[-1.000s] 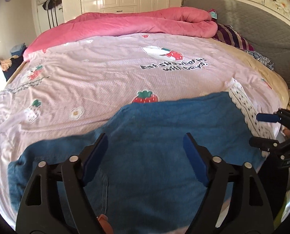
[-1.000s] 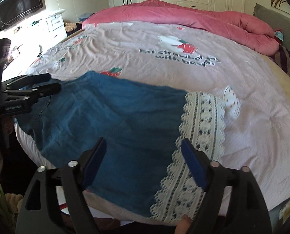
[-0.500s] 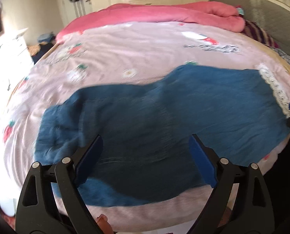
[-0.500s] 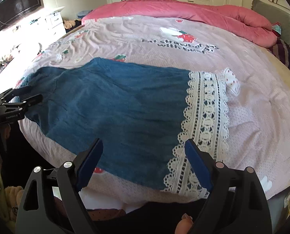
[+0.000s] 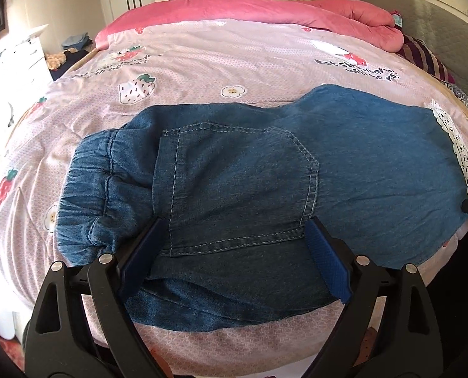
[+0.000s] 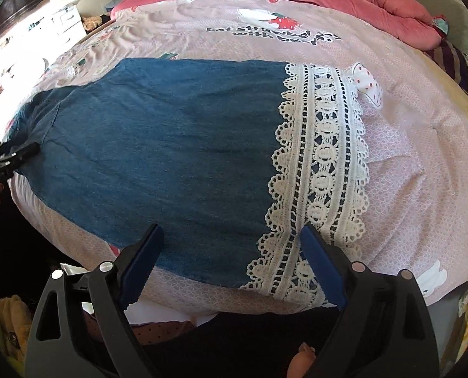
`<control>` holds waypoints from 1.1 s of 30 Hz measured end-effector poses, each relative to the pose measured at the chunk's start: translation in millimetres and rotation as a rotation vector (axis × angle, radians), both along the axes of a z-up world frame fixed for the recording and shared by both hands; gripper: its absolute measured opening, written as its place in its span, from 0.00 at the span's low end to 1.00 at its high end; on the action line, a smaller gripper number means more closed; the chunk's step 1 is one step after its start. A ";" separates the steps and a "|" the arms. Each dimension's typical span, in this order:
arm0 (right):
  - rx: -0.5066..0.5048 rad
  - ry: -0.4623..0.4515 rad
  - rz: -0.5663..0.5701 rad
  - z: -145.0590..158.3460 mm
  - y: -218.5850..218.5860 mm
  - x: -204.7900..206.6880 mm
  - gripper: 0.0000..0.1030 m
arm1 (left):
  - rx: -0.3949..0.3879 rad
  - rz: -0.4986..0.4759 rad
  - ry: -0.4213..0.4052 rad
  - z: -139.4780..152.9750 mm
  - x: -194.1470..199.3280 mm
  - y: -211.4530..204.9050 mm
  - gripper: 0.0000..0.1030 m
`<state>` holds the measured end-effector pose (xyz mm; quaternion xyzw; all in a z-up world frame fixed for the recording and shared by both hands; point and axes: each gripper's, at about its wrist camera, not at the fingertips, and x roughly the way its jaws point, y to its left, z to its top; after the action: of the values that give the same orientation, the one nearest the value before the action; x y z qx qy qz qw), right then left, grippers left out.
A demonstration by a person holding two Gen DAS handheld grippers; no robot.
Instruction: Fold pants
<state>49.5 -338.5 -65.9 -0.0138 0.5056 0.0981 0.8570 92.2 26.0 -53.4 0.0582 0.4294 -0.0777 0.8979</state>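
Soft denim pants (image 5: 265, 173) with an elastic waistband (image 5: 85, 182) and white lace hem (image 6: 322, 163) lie flat on a strawberry-print bedsheet (image 5: 234, 63); left gripper (image 5: 234, 245) and right gripper (image 6: 230, 252) hover wide-jawed, empty.

A bed (image 5: 265, 63) is carrying everything, its pale pink cover (image 6: 407, 157), printed with strawberries, flowers and dark lettering, lying spread over the mattress. A pair of blue denim pants (image 5: 297, 173) is lying flat across the near edge of the cover, its gathered waistband (image 5: 85, 189) pointing to the left and its white lace hem (image 6: 322, 163) to the right. A rolled pink quilt (image 5: 281, 9) is lying along the far side, with a striped pillow (image 5: 426, 60) sitting beside its right end
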 end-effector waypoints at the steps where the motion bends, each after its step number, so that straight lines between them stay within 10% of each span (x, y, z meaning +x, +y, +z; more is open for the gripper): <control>1: 0.002 -0.001 0.000 -0.6 0.5 0.5 0.86 | 0.001 0.001 -0.003 -0.3 -0.6 -0.7 0.81; 33: 0.205 -0.150 -0.061 68.2 -56.4 -16.9 0.91 | -0.081 -0.091 -0.093 75.3 -25.1 -60.9 0.91</control>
<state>32.5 -394.8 2.3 0.0819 0.4276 0.1218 0.8920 67.2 -34.9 22.0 0.0449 0.3807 -0.1329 0.9140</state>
